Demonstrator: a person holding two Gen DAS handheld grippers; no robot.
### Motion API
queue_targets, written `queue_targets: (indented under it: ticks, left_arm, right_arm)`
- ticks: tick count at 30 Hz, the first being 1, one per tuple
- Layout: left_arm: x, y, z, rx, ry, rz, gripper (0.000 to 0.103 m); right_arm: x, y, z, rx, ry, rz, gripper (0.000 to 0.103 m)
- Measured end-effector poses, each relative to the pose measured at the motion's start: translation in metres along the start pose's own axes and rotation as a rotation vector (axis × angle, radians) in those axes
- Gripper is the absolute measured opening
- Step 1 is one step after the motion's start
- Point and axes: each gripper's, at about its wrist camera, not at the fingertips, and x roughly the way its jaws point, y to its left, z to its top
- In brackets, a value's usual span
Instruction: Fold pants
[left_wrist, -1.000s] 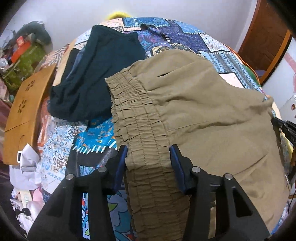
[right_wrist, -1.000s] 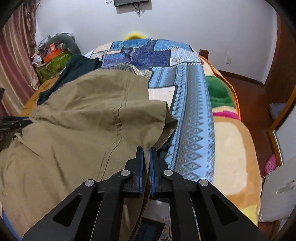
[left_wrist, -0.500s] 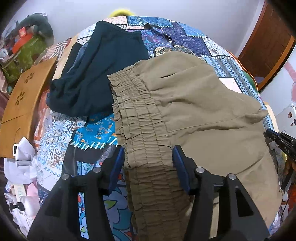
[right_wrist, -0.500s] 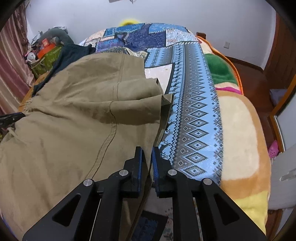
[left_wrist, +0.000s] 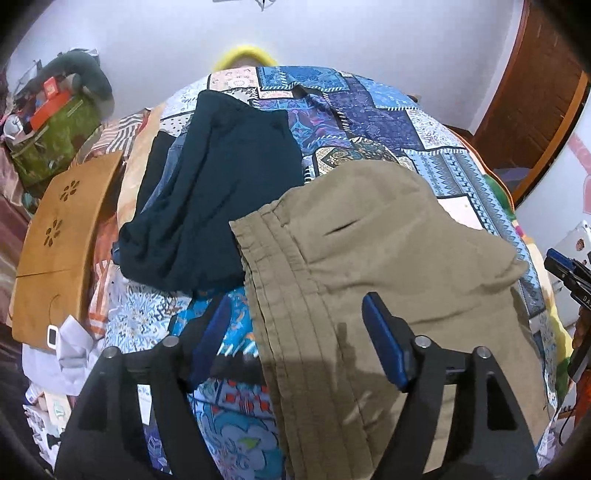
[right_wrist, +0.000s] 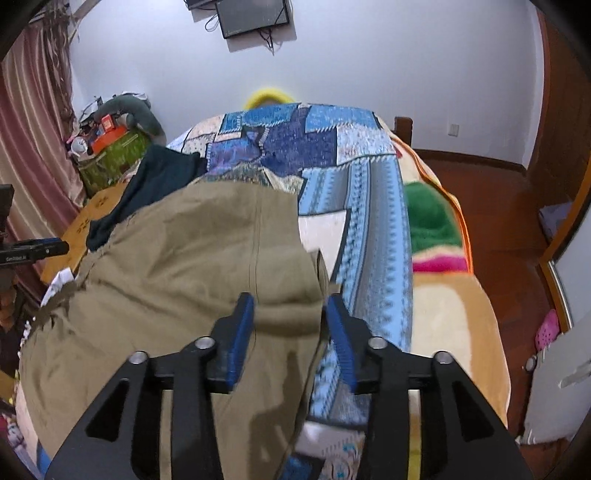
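Khaki pants (left_wrist: 388, 251) lie spread on the patchwork bed (left_wrist: 369, 122), their elastic waistband (left_wrist: 280, 280) running toward me. My left gripper (left_wrist: 299, 332) hovers above that waistband with its jaws opening; the band lies between them and the blue pads do not touch it. In the right wrist view the pants' (right_wrist: 192, 258) folded right edge bulges up between the jaws of my right gripper (right_wrist: 290, 328), which are opening and no longer pinch the cloth. The right gripper's tip (left_wrist: 565, 273) shows at the left view's right edge. The left gripper's tip (right_wrist: 37, 249) shows at the right view's left edge.
A dark teal garment (left_wrist: 221, 192) lies on the bed beyond the waistband. A wooden board (left_wrist: 62, 240) and cluttered boxes (left_wrist: 48, 140) flank the bed's left side. Wooden floor (right_wrist: 498, 206) and a door lie to the right of the bed.
Both grippers have opened and lifted off the pants. The waistband left the left pads' grip and lies flatter, and the right edge dropped free of the right jaws.
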Motion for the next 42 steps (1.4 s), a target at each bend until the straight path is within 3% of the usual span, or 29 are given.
queue_targets:
  ticks: [2,14,16,18,20,22,25,30,36,42]
  left_arm:
    - [0.009,0.001,0.004,0.004,0.017,0.006,0.076]
    - [0.067,0.0,-0.003,-0.006,0.173,-0.057,0.078]
    - [0.069,-0.003,-0.005,0.01,0.172,-0.047,0.078]
    - [0.069,-0.004,-0.005,0.02,0.163,-0.042,0.078]
    - [0.066,-0.005,-0.006,0.033,0.143,-0.03,0.072]
    - [0.064,-0.007,-0.007,0.061,0.131,-0.007,0.061]
    - [0.063,-0.005,-0.007,0.079,0.121,0.015,0.053]
    - [0.057,-0.001,-0.008,0.083,0.081,0.048,0.052]
    - [0.06,-0.004,-0.015,0.063,0.065,0.122,0.057]
    - [0.059,0.001,-0.011,0.064,0.076,0.105,0.063]
  right_arm:
    - [0.012,0.0,0.006,-0.012,0.007,-0.002,0.049]
    - [0.08,-0.019,0.007,0.038,0.161,0.068,0.049]
    - [0.086,-0.017,0.005,0.034,0.181,0.087,0.048]
    - [0.087,-0.014,0.004,0.017,0.175,0.074,0.041]
    - [0.087,-0.012,0.004,-0.007,0.164,0.034,0.019]
    - [0.086,-0.012,0.004,-0.027,0.169,0.042,0.014]
    - [0.081,-0.005,0.002,-0.094,0.148,0.013,0.012]
    - [0.069,-0.002,0.012,-0.128,0.082,-0.021,0.011]
    - [0.081,0.001,0.01,-0.152,0.106,-0.061,0.01]
    - [0.089,-0.002,0.007,-0.126,0.151,-0.062,0.012]
